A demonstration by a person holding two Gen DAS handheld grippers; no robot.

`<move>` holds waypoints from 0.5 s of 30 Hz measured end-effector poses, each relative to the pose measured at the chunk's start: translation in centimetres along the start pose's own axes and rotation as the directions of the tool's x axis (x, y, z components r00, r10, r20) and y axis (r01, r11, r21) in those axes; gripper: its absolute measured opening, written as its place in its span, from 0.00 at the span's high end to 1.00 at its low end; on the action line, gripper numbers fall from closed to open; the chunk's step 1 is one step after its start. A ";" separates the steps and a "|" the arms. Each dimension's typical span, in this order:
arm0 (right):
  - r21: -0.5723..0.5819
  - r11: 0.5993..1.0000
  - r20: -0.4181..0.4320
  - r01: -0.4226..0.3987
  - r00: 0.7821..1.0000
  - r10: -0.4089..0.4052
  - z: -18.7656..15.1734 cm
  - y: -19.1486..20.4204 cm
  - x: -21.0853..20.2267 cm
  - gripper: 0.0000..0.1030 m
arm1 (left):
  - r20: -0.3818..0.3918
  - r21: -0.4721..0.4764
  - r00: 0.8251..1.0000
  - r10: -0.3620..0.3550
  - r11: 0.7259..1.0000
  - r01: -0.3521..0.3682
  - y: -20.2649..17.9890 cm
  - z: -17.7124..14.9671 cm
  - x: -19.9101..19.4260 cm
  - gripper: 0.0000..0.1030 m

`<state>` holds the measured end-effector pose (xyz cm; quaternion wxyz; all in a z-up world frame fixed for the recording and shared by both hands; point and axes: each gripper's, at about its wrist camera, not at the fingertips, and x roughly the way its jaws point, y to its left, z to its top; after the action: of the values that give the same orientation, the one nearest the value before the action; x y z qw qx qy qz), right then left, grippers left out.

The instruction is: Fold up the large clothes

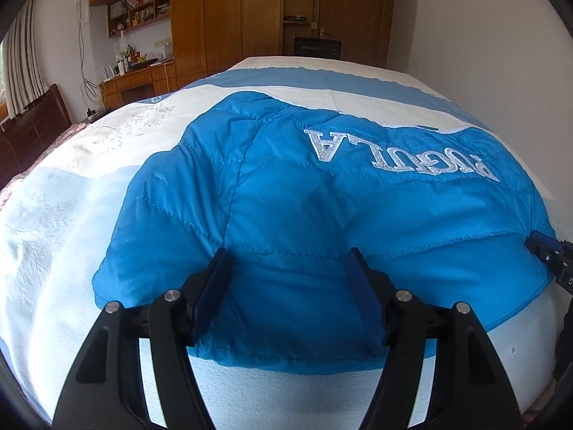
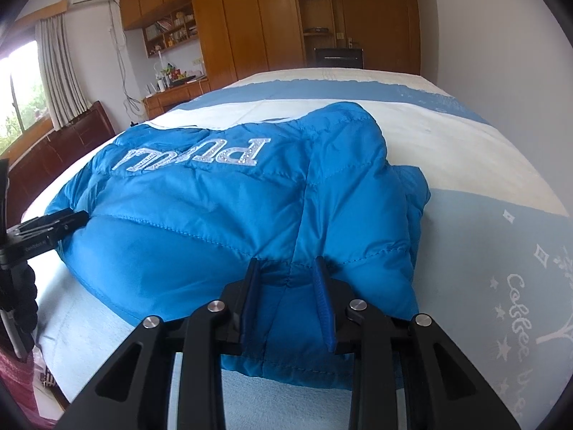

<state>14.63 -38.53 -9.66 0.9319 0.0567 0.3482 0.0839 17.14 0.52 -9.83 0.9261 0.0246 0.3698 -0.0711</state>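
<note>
Looked at a bright blue quilted puffer jacket (image 1: pixel 286 186) lying on a white and pale blue patterned bedspread (image 1: pixel 53 251), long side running left to right across both tools, near hem closest.

Had the left gripper (image 1: pixel 288 256) planted over that hem toward the jacket's left end, blue-padded fingers well apart, fabric between but not pinched. Same deal with the right gripper (image 2: pixel 287 261) toward the right end, by a vertical seam: fingers apart too, only narrower, straddling a ridge of cloth, not visibly clamped.

Reckoned neither nearer, really. Both right on the edge, so probably a two-handed grab and a fold away, toward the silver lettering (image 1: pixel 401 154). Needed both closing on the hem first, at a guess.

Caught the whole upside-down word only from the left view. Got just its first letters from the right view, plus the bunched bulk (image 2: pixel 404 197) at the jacket's right side, hidden from the left.
</note>
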 end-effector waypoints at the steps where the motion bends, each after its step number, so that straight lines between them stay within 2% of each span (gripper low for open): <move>1: -0.003 1.000 0.000 0.007 1.000 -0.007 0.0 0.1 0.0 0.71 | 0.000 0.001 1.000 0.001 1.000 -0.001 0.0 0.0 0.0 0.35; 4: -0.019 1.000 0.004 0.025 1.000 -0.025 0.0 0.4 0.1 0.71 | 0.001 0.003 1.000 0.002 1.000 -0.002 -0.3 0.0 0.1 0.35; 15: 0.002 1.000 0.009 0.009 1.000 -0.009 0.2 0.2 0.1 0.71 | -0.009 -0.008 1.000 0.018 1.000 -0.018 -0.6 0.3 -0.8 0.34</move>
<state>14.77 -38.33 -9.55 0.9338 0.0566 0.3443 0.0789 16.74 -0.02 -9.04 0.9251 0.0245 0.3740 -0.0612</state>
